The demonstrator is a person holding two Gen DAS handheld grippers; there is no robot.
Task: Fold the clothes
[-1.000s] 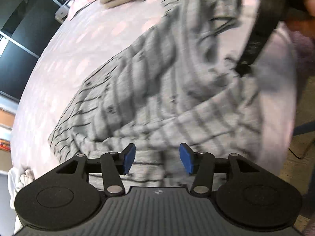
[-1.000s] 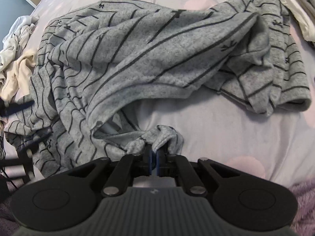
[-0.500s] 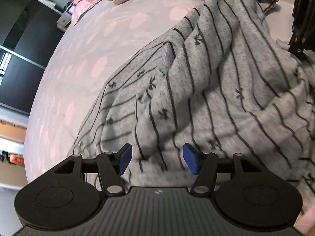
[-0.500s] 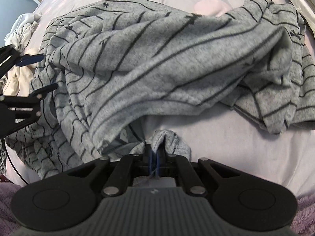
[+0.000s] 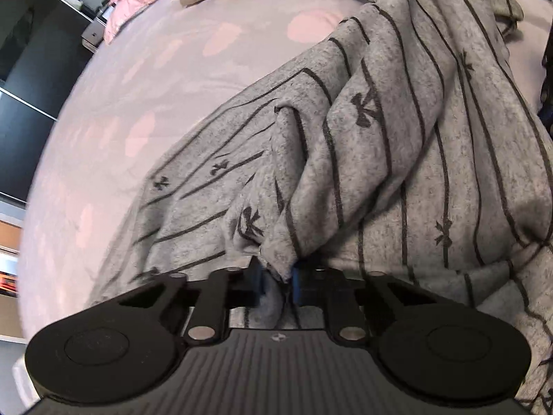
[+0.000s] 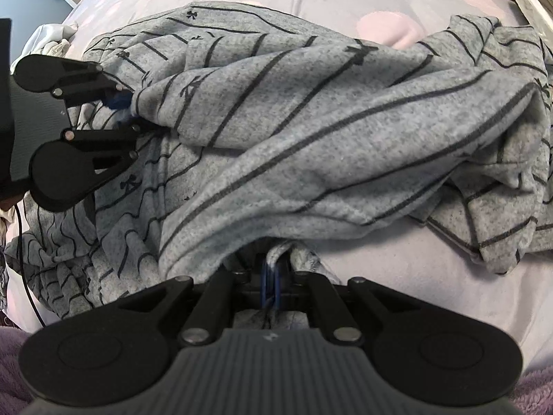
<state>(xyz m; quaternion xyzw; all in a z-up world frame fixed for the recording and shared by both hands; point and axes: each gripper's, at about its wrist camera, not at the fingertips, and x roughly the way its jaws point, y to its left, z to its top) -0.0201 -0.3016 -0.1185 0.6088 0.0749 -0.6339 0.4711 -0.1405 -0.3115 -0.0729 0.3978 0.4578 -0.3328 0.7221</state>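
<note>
1. The left gripper (image 5: 276,278) has just been closing its blue pads; they now pinch a bunched fold of the grey knitted garment with thin dark stripes and small bows (image 5: 397,145).
2. The right gripper (image 6: 272,288) is clamped on the garment's near hem.
3. The garment lies crumpled across the lilac bedsheet with pink spots (image 5: 166,79).
4. Pale cloth (image 6: 52,39) lies at the far left.

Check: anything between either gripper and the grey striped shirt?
Nothing visible. The left gripper, whose jaws have just been closing, pinches a fold of the shirt; the right gripper is shut on its near edge.
</note>
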